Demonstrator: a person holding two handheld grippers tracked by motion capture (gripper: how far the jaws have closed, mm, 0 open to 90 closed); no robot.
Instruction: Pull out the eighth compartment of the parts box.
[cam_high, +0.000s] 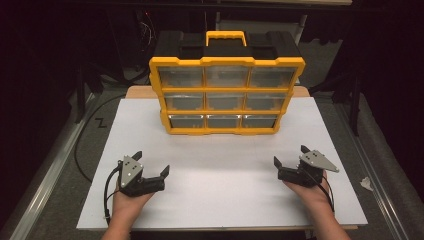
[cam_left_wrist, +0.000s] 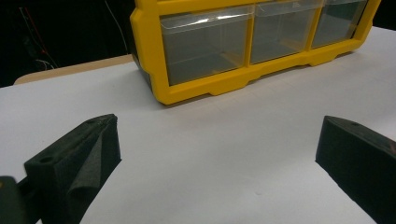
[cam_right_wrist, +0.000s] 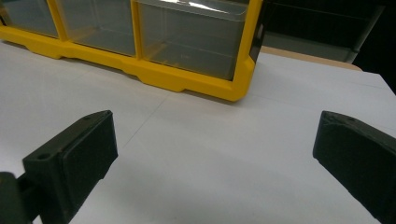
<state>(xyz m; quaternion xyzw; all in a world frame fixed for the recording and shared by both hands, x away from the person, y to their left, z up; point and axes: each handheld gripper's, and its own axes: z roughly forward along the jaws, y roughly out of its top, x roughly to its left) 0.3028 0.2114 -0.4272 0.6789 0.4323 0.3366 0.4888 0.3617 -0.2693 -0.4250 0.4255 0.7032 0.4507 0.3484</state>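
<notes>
Both the left gripper (cam_high: 152, 162) at lower left and the right gripper (cam_high: 290, 155) at lower right rest with fingers spread and empty on the white table (cam_high: 220, 190), facing the yellow drawer organizer (cam_high: 226, 90) at upper centre; seemingly pre-approach, next reaching forward to a clear drawer (cam_high: 223, 121).

A white surface (cam_high: 150, 125) lies on a pale wooden board (cam_high: 137, 92) over grey carpeted floor (cam_high: 60, 200), with a metal rail (cam_high: 47, 170) along the left, dark room beyond, and black cable (cam_high: 80, 150) trailing nearby.
</notes>
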